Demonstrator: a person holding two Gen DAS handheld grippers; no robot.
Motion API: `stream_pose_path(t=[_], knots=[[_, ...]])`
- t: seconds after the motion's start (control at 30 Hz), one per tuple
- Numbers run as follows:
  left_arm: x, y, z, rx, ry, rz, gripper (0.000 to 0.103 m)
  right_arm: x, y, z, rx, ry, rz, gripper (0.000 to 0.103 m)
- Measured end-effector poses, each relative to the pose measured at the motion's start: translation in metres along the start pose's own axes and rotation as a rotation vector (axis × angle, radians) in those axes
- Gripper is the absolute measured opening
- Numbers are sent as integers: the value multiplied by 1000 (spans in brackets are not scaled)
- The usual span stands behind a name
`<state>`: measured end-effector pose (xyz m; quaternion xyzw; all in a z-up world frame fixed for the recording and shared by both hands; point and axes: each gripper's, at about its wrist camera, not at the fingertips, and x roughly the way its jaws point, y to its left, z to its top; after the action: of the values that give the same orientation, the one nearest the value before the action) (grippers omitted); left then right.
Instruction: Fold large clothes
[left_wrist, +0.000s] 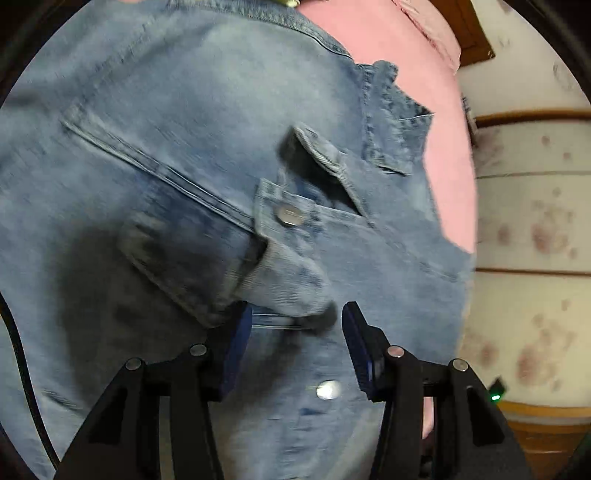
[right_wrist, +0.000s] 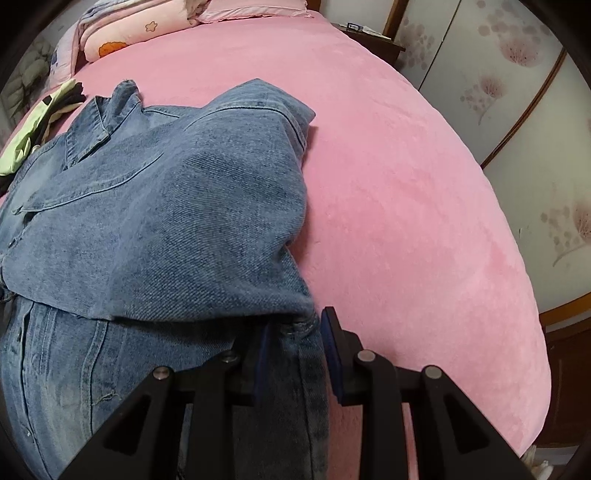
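Note:
A blue denim jacket (left_wrist: 177, 122) lies spread on a pink bed (left_wrist: 380, 40). In the left wrist view a sleeve cuff (left_wrist: 284, 266) with a metal button lies folded across the jacket body. My left gripper (left_wrist: 297, 321) is open, with the cuff's end just above the gap between its fingers. In the right wrist view the jacket (right_wrist: 166, 206) has one side folded over. My right gripper (right_wrist: 295, 328) is open, its fingers standing on either side of the jacket's right edge fold near the pink sheet (right_wrist: 406, 203).
Folded pink bedding and a pillow (right_wrist: 147, 26) sit at the head of the bed. A green and black garment (right_wrist: 40, 118) lies at the left. Floral wardrobe doors (right_wrist: 517, 110) stand to the right, with a wooden nightstand (right_wrist: 369, 37) beside the bed.

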<state>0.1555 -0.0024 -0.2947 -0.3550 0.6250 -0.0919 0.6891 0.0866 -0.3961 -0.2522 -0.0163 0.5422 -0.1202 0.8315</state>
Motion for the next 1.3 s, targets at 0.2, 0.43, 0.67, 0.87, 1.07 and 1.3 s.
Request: stream_pose_path(t=[0.2,0.43,0.67,0.87,1.07,1.3], knots=[[22,3,7,-71,-11,-47,49,1,1,2,4,-5,1,27],[10,9,0,-85,-15,-76,49,0,-1,2,10,-10,8,27],[15,14,7,-113,-55,-91,49,0,-2,2,9,-11,9,27],[13,-10,17,-39,-130,98,14,0,-1,2,6,-15,7,27],[-22,-61,-1,214,-333,303,11,-8,9,7,-44,-60,-16,27],[2,-14,3,151,-300,455,12,0,16,7,-52,-50,-15,27]])
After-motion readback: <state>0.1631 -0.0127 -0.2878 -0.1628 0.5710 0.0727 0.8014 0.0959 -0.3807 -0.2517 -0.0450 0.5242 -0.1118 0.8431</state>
